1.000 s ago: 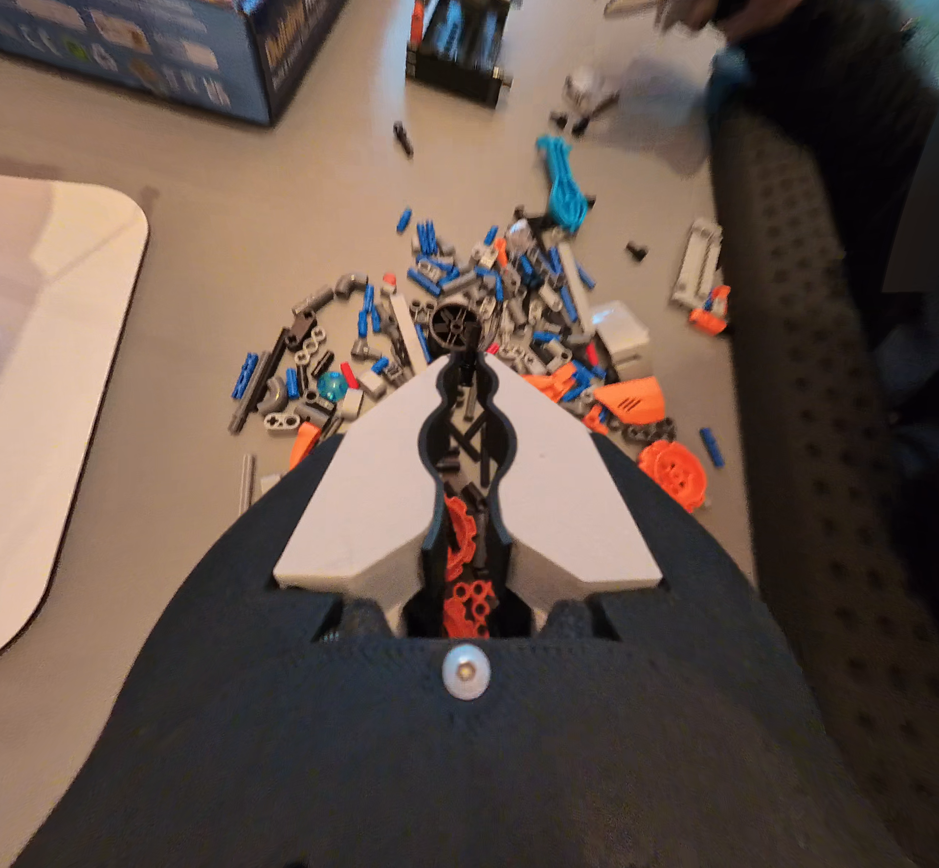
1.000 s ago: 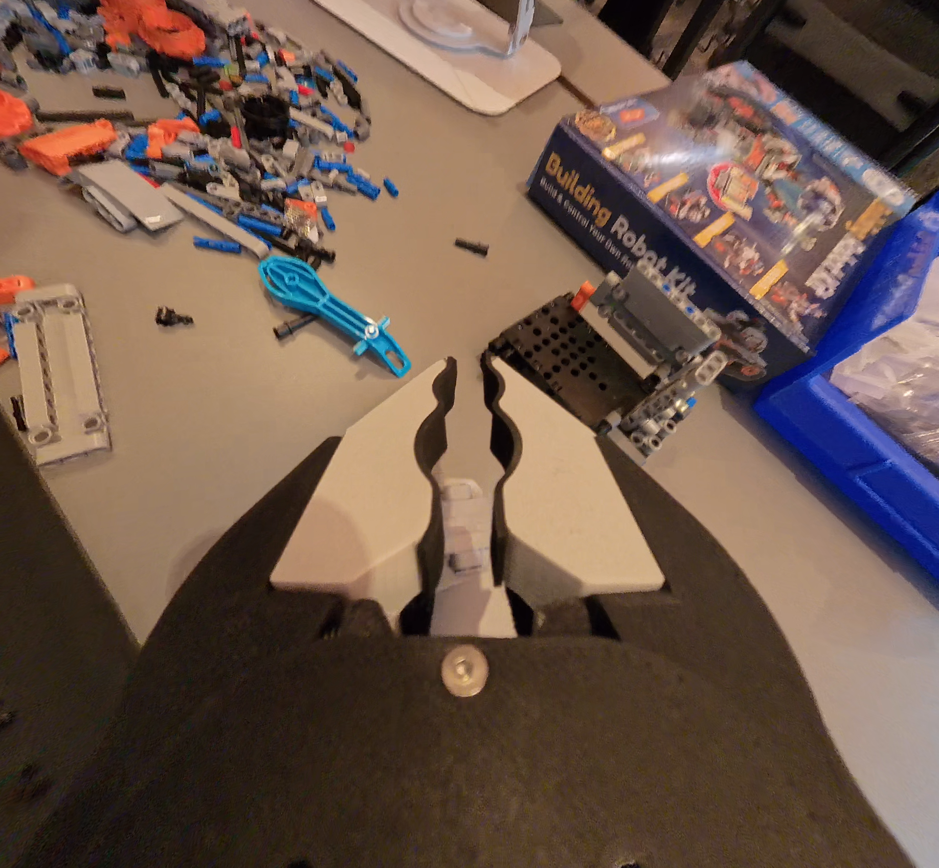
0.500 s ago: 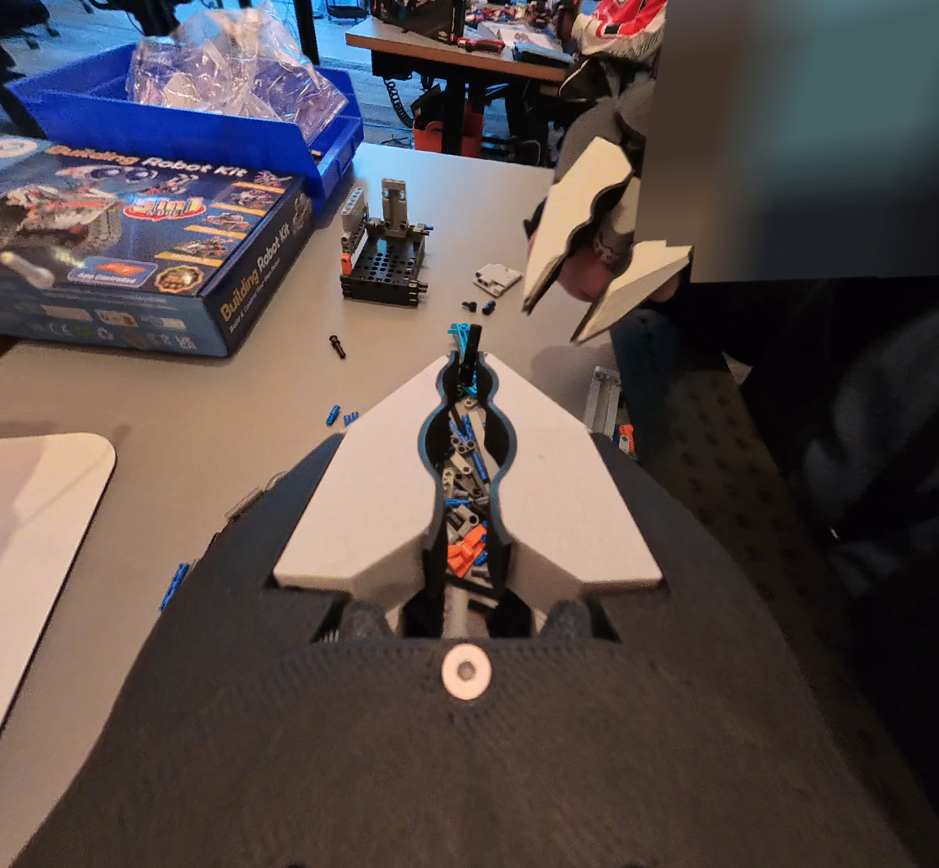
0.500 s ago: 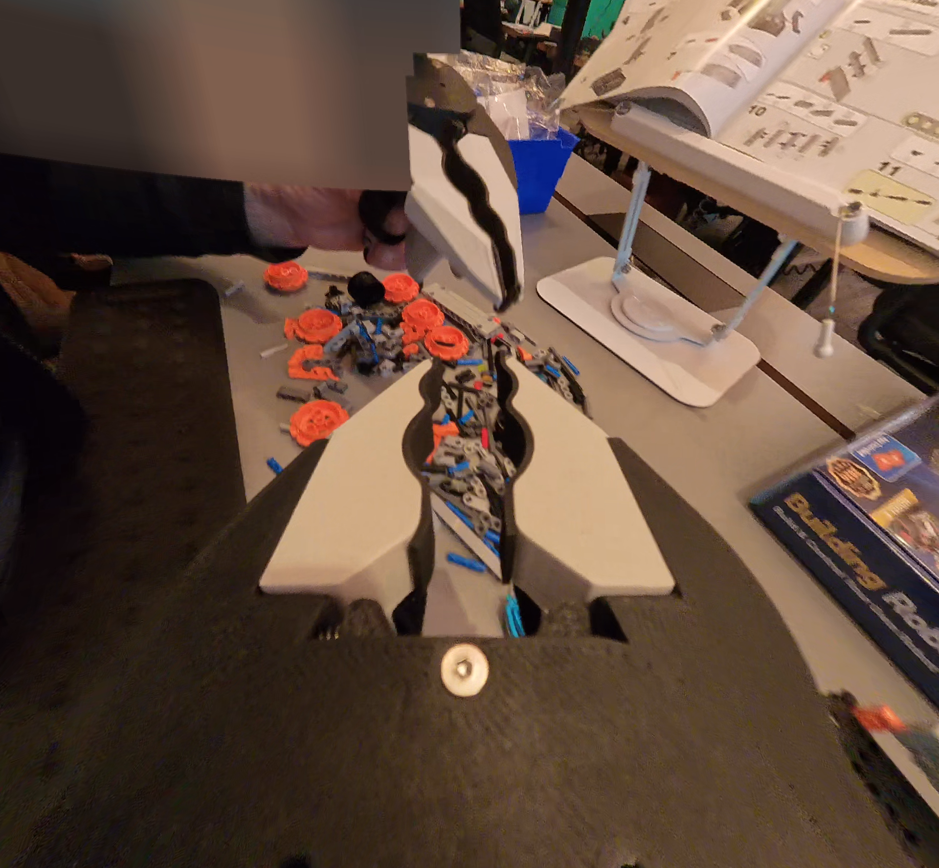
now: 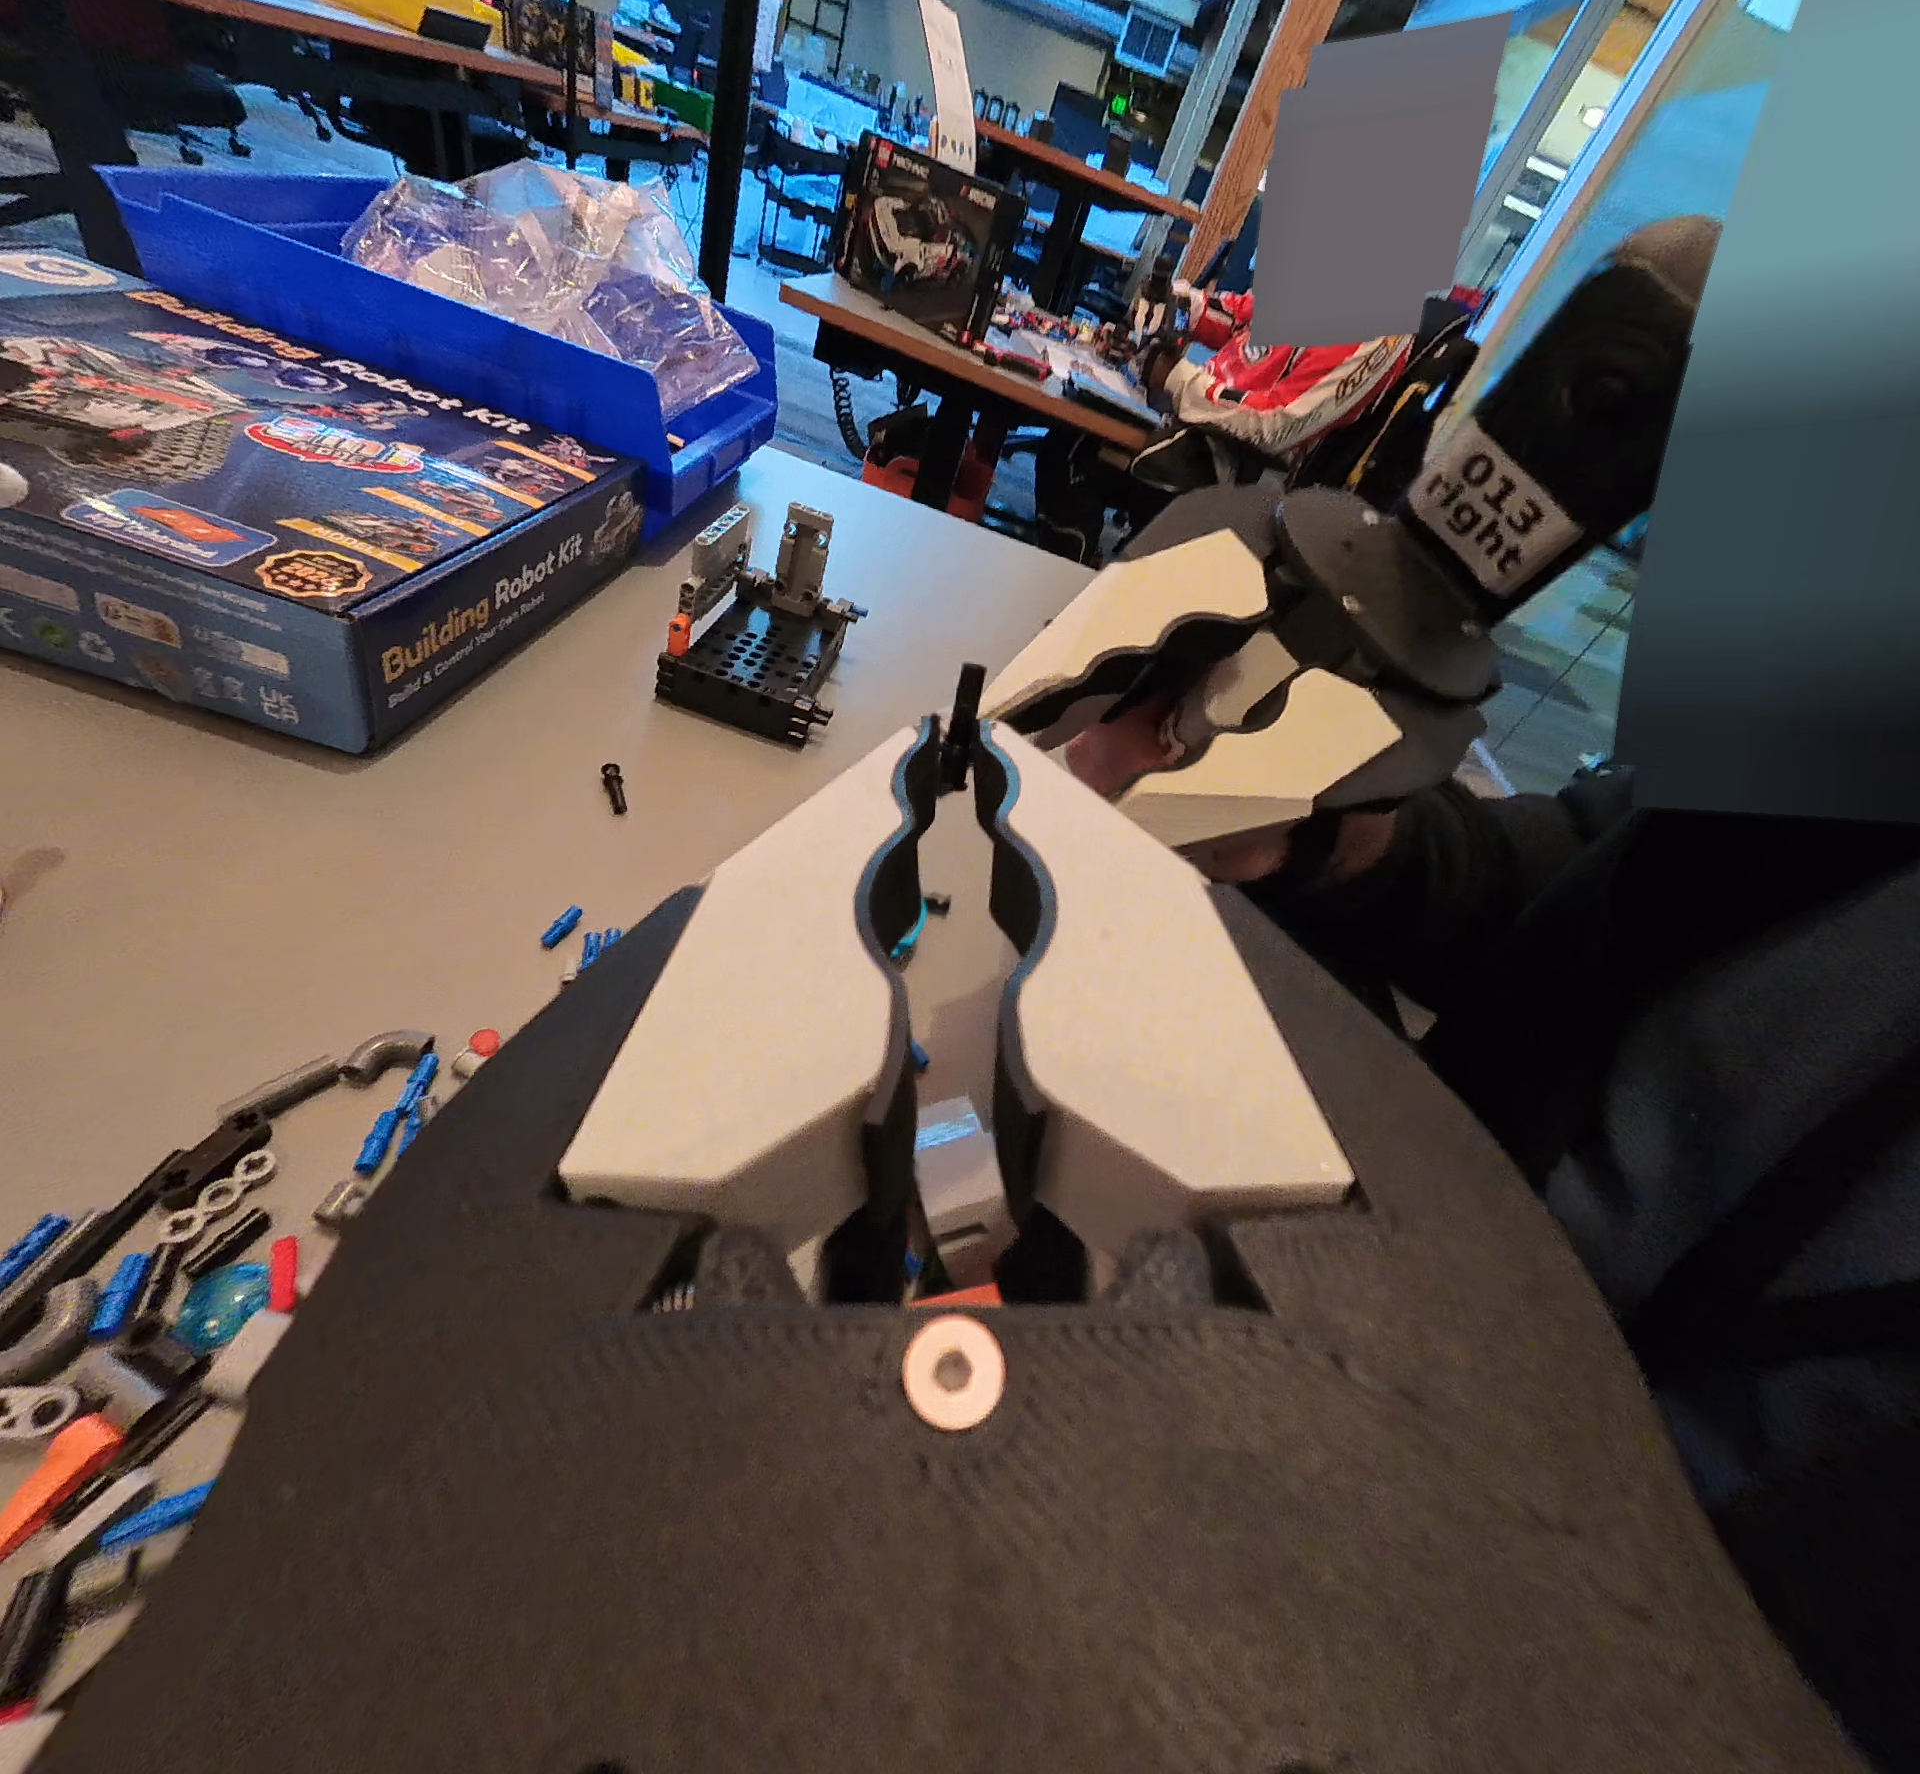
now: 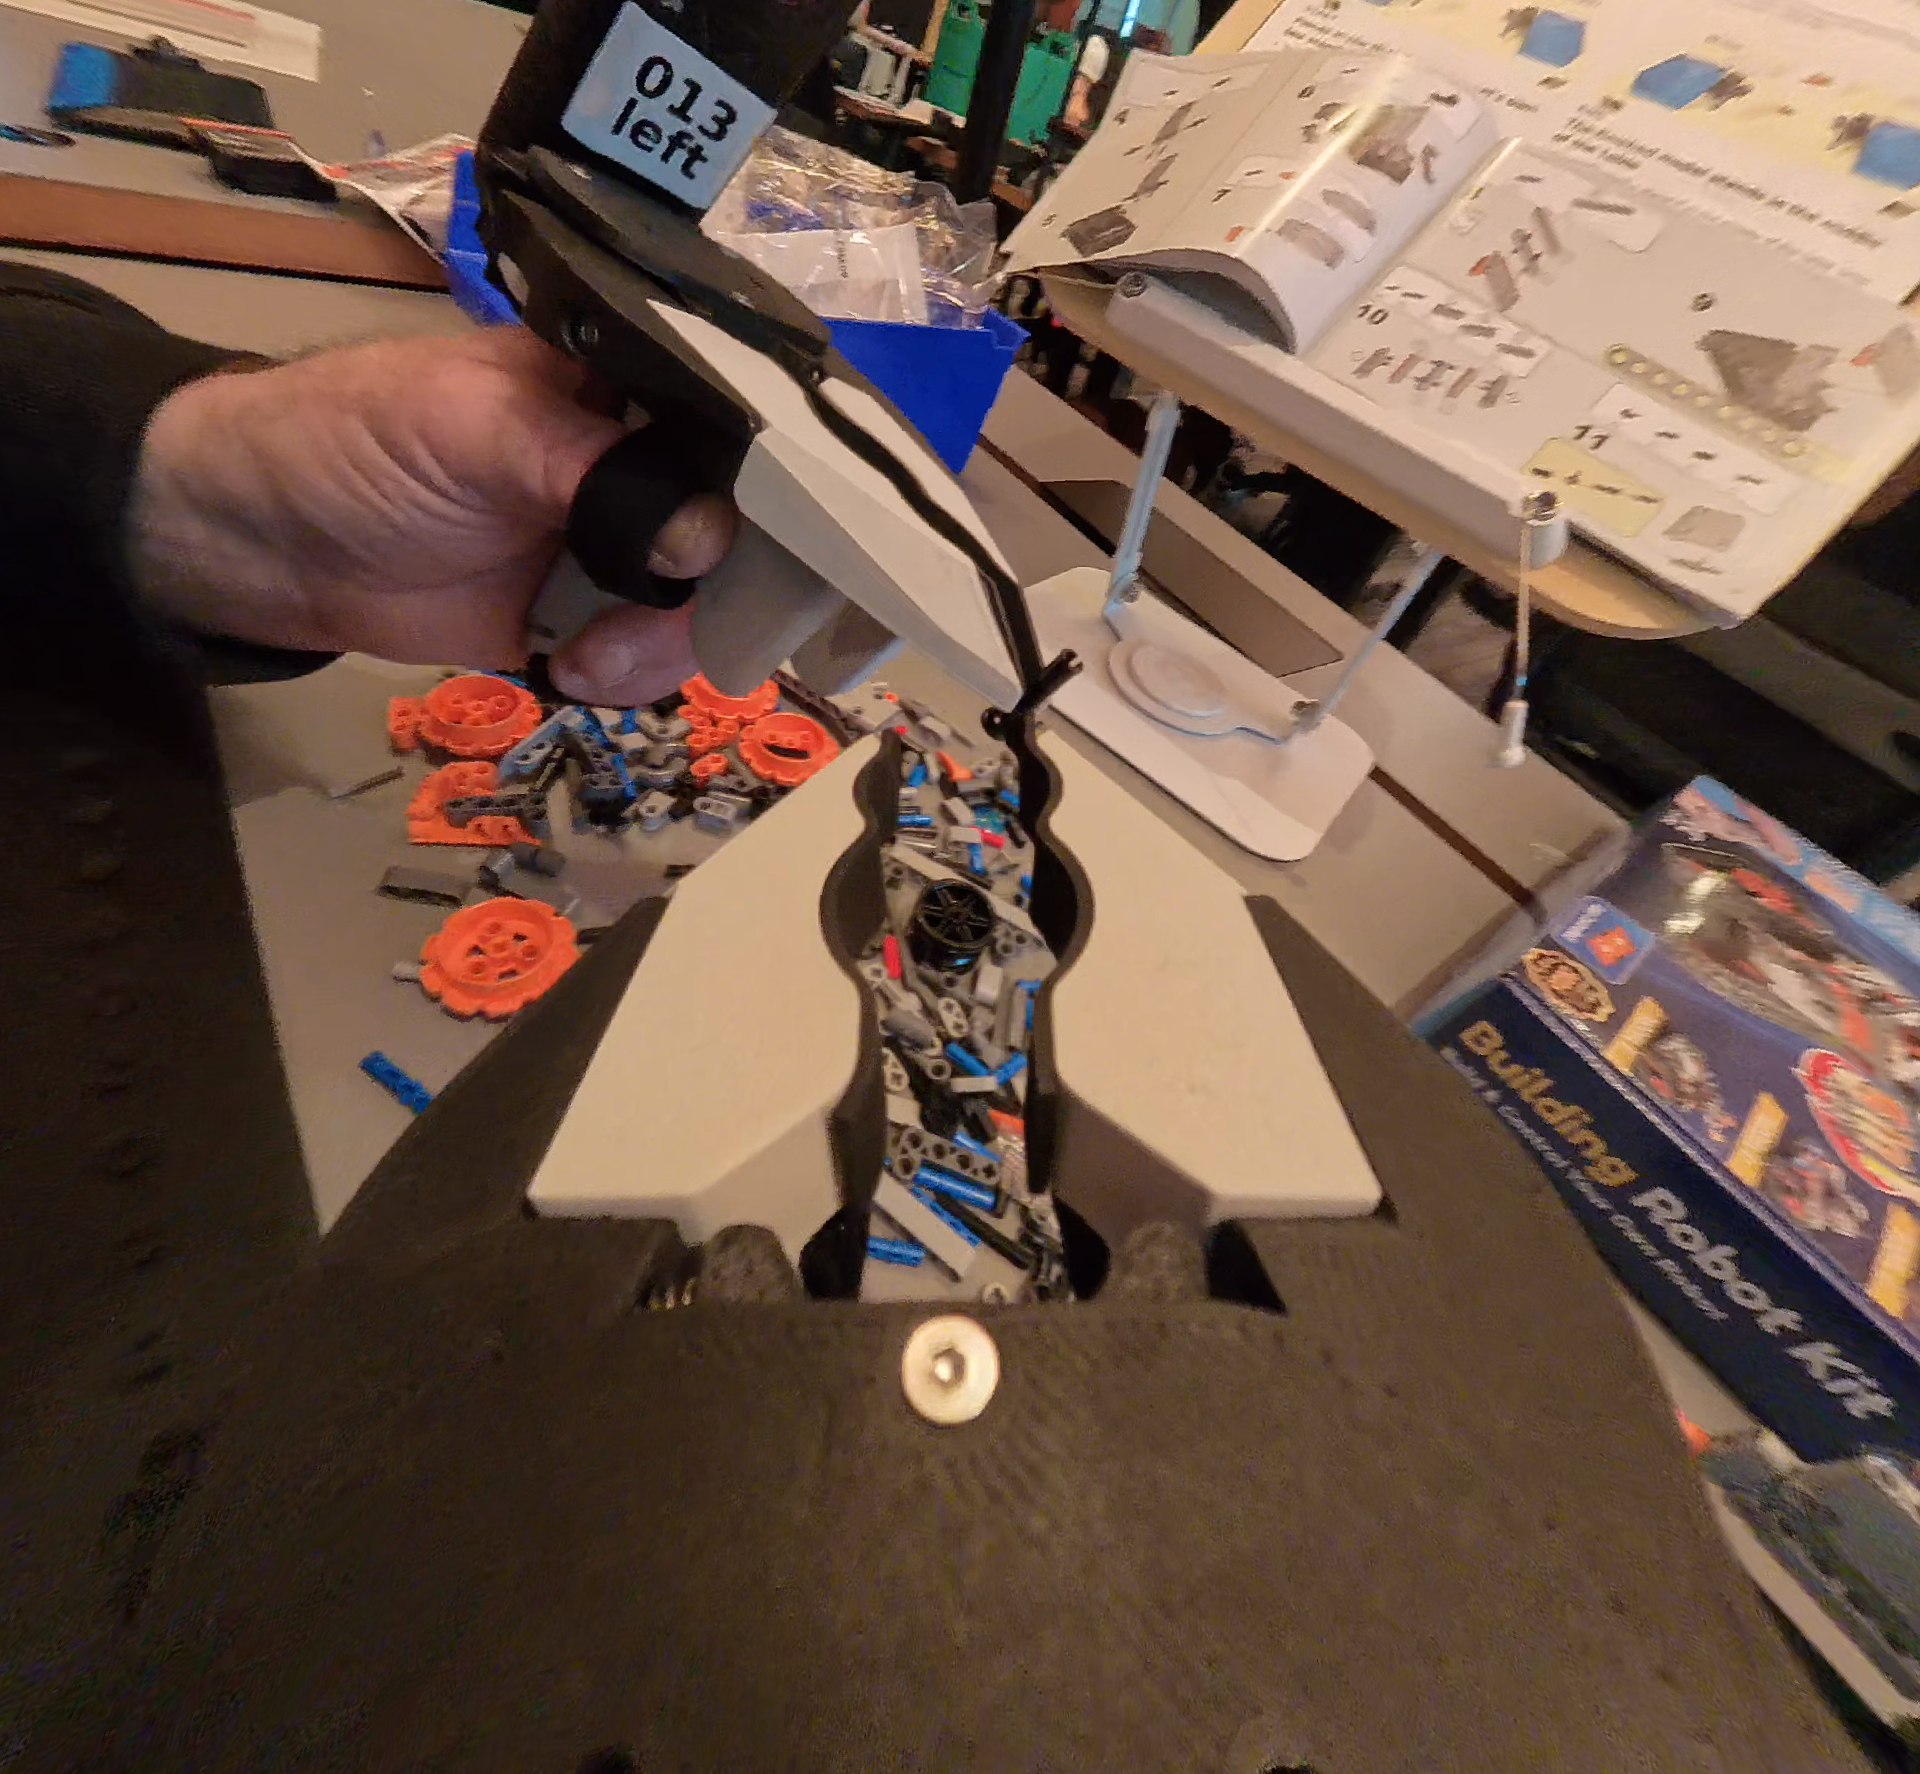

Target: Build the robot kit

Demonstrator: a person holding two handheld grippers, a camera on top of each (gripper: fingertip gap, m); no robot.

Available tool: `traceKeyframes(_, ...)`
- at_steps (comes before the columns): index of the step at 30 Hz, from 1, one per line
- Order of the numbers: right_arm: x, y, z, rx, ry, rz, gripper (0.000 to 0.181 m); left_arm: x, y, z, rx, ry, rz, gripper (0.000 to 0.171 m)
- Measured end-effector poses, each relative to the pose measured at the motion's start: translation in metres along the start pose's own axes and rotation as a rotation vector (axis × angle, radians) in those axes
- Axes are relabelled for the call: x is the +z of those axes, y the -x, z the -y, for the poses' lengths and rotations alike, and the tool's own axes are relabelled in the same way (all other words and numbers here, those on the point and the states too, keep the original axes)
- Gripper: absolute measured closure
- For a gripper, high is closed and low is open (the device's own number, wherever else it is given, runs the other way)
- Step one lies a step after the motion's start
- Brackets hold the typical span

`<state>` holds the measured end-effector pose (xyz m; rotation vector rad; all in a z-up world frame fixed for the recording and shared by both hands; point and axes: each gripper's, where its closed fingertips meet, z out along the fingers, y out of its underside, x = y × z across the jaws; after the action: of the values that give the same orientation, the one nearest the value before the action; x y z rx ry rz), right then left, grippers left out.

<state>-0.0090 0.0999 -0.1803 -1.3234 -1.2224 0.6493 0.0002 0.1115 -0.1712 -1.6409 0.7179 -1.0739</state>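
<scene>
My left gripper [image 5: 961, 750] is shut on a small black pin [image 5: 966, 701] that sticks out past its tips, held up above the table. In the right wrist view a hand holds the left gripper [image 6: 883, 519], with the pin [image 6: 1044, 680] at its tip. My right gripper [image 6: 956, 745] is open and empty, and its right fingertip is just below the pin. In the left wrist view the right gripper [image 5: 1195, 685] comes in from the right with its jaws apart, tips close to the pin.
A pile of loose building parts [image 6: 623, 768] with orange gears [image 6: 499, 955] and a black wheel [image 6: 951, 924] lies below. A partly built black assembly [image 5: 758, 649], a kit box [image 5: 312, 519], a blue bin [image 5: 436, 311], a loose pin [image 5: 615, 786] and a booklet on a stand [image 6: 1455, 218] are around. My two grippers' fingertips are within a few centimetres of each other.
Both grippers have risen from the table and turned toward each other. The left gripper lifted the black pin from the pile. The right gripper's jaws stand wider apart.
</scene>
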Motion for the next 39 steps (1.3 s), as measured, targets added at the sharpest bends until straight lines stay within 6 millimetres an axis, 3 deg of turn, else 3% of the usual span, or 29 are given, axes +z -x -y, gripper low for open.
traceKeyframes(8, -0.004, -0.019, -0.004, -0.051, 0.010, -0.130, 0.170, 0.013, 0.000, 0.001, -0.188, -0.081, -0.088, 0.169)
traceKeyframes(16, -0.005, -0.028, -0.007, -0.076, 0.040, -0.226, 0.165, 0.016, 0.002, 0.004, -0.270, -0.141, -0.134, 0.169)
traceKeyframes(31, -0.003, -0.031, -0.012, -0.052, 0.062, -0.242, 0.172, 0.023, 0.003, 0.003, -0.366, -0.210, -0.186, 0.169)
traceKeyframes(39, -0.003, -0.031, -0.015, 0.011, 0.058, -0.218, 0.166, 0.026, 0.007, 0.002, -0.380, -0.238, -0.171, 0.168)
